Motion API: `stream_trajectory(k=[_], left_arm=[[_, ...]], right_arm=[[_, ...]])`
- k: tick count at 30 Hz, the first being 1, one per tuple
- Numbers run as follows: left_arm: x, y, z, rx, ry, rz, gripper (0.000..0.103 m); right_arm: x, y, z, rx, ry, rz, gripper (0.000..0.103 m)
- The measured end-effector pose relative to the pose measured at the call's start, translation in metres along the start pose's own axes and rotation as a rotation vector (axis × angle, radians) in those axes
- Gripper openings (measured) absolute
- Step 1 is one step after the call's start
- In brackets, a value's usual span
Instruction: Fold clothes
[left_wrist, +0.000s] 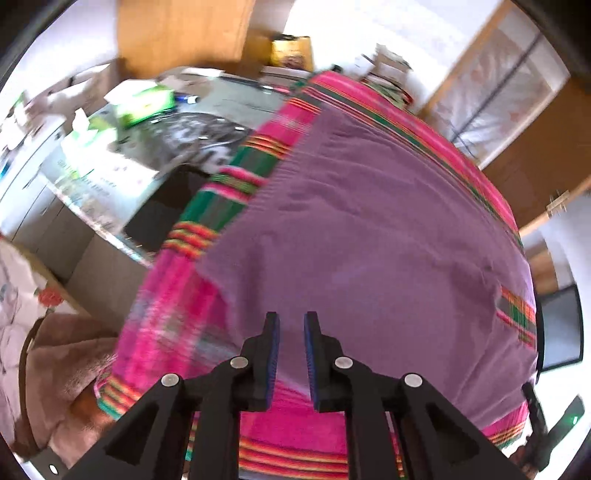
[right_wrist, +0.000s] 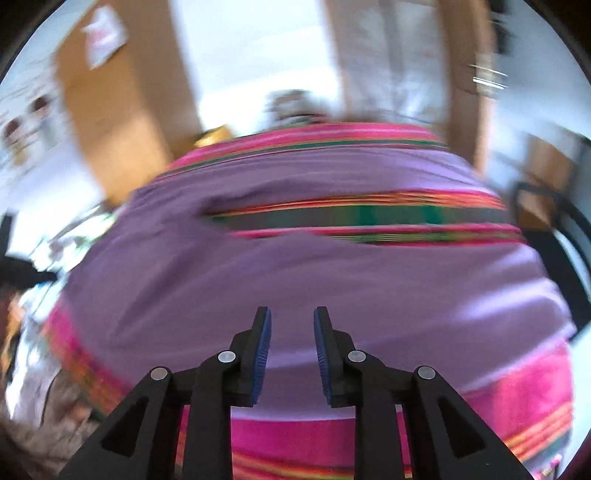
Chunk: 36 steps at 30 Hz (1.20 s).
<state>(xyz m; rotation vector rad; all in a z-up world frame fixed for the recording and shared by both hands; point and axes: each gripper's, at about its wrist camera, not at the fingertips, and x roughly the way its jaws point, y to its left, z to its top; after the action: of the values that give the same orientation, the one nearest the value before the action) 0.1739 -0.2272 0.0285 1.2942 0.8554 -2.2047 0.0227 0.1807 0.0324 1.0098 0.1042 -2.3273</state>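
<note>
Both grippers hover with nothing between their blue pads: the left gripper (left_wrist: 291, 321) has its jaws slightly apart, the right gripper (right_wrist: 292, 317) a little wider. Under them the purple garment (left_wrist: 369, 229) lies spread across the pink striped cloth (left_wrist: 207, 288), reaching its near edge.

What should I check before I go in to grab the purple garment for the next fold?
1. Left gripper open, nothing held: ok.
2. Right gripper open, nothing held: ok.
3. Purple garment lies spread on the striped cloth: ok.
4. Garment free of wrinkles: not ok, a fold exposes the striped cloth in the right wrist view.
5. Edge to grasp located: cannot tell, right wrist view blurred.
</note>
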Motion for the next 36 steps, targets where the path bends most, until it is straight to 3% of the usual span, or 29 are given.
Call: stream_trajectory(k=[3, 6, 8, 10, 11, 17, 36], left_arm=[[0.014, -0.018, -0.004, 0.028, 0.026, -0.033, 0.013], [0.029, -0.036, -0.008, 0.050, 0.060, -0.060, 0.013], [0.038, -0.047, -0.011, 0.078, 0.078, -0.062, 0.013], [0.044, -0.057, -0.013, 0.097, 0.092, -0.062, 0.013], [0.047, -0.060, -0.013, 0.100, 0.095, -0.065, 0.013], [0.061, -0.071, -0.015, 0.100, 0.126, -0.059, 0.014], [0.066, -0.080, -0.012, 0.087, 0.118, -0.043, 0.018]], right_arm=[[-0.002, -0.032, 0.000, 0.036, -0.015, -0.147, 0.026], [-0.011, -0.069, -0.005, 0.139, -0.044, -0.213, 0.026], [-0.016, -0.090, -0.012, 0.236, -0.050, -0.258, 0.032], [-0.023, -0.107, -0.021, 0.313, -0.054, -0.271, 0.044], [-0.026, -0.114, -0.027, 0.347, -0.056, -0.276, 0.044], [-0.037, -0.129, -0.041, 0.418, -0.068, -0.289, 0.044], [-0.015, -0.160, -0.016, 0.523, -0.121, -0.371, 0.045]])
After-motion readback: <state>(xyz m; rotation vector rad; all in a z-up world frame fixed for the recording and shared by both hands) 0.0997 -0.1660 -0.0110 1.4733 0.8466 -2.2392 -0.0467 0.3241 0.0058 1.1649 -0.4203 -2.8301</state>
